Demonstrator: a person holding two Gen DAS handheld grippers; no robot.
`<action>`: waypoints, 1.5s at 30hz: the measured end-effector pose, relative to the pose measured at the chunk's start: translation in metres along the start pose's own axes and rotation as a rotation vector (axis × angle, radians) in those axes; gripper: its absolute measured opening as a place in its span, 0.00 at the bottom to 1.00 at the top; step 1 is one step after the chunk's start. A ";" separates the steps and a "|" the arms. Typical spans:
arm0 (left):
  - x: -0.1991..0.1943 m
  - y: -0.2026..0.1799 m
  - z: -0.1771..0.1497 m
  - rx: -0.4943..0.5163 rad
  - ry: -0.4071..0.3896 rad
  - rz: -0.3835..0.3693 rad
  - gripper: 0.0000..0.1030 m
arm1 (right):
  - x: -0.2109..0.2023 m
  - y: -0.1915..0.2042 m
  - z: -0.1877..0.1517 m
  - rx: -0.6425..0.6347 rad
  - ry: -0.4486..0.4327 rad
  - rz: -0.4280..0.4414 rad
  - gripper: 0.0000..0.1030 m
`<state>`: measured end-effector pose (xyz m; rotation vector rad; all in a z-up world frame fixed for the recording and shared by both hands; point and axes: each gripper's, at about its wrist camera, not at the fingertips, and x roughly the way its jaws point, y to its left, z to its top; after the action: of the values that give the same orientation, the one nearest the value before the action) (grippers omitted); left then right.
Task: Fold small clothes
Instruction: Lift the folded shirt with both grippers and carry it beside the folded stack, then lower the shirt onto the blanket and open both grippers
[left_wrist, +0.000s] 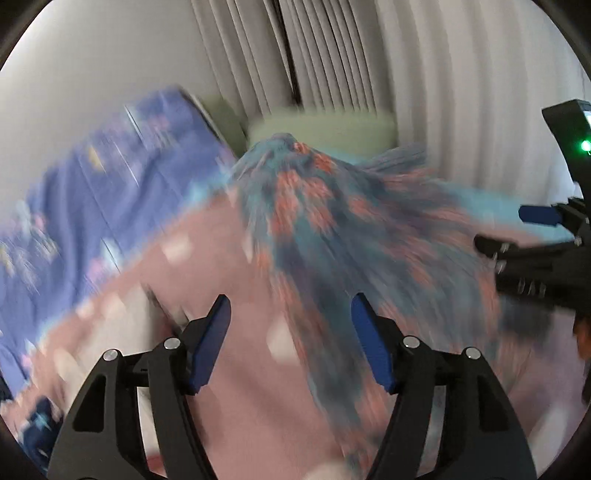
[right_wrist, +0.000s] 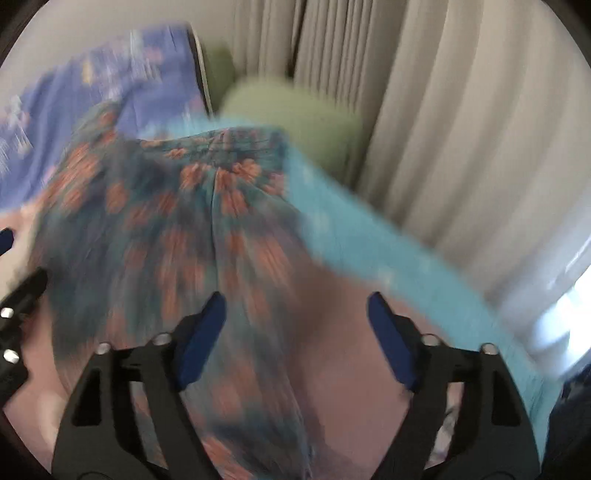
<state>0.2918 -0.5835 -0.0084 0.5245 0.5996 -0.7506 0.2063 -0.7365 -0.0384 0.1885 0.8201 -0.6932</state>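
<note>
Both views are motion-blurred. The left gripper and right gripper have their fingers spread apart, gripping nothing. The floral garment, teal with orange flowers, lies on the pink bedsheet ahead of both grippers, near a green pillow.

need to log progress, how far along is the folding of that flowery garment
Early. Done: the flowery garment lies on the pink sheet, and no clear fold shows through the blur. In hand: nothing; the left gripper and right gripper are both open above it. Left: gripping the cloth and folding it.
</note>
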 end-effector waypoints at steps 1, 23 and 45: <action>0.007 -0.003 -0.011 0.015 0.030 -0.016 0.66 | 0.013 -0.001 -0.014 0.000 0.041 0.005 0.74; -0.133 -0.011 -0.096 -0.056 -0.201 -0.151 0.88 | -0.139 -0.014 -0.131 0.089 -0.378 0.002 0.83; -0.331 -0.016 -0.167 -0.255 -0.413 -0.096 0.99 | -0.361 -0.013 -0.234 0.213 -0.503 0.053 0.98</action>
<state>0.0354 -0.3335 0.0886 0.0981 0.3286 -0.8303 -0.1168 -0.4721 0.0659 0.2151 0.2596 -0.7366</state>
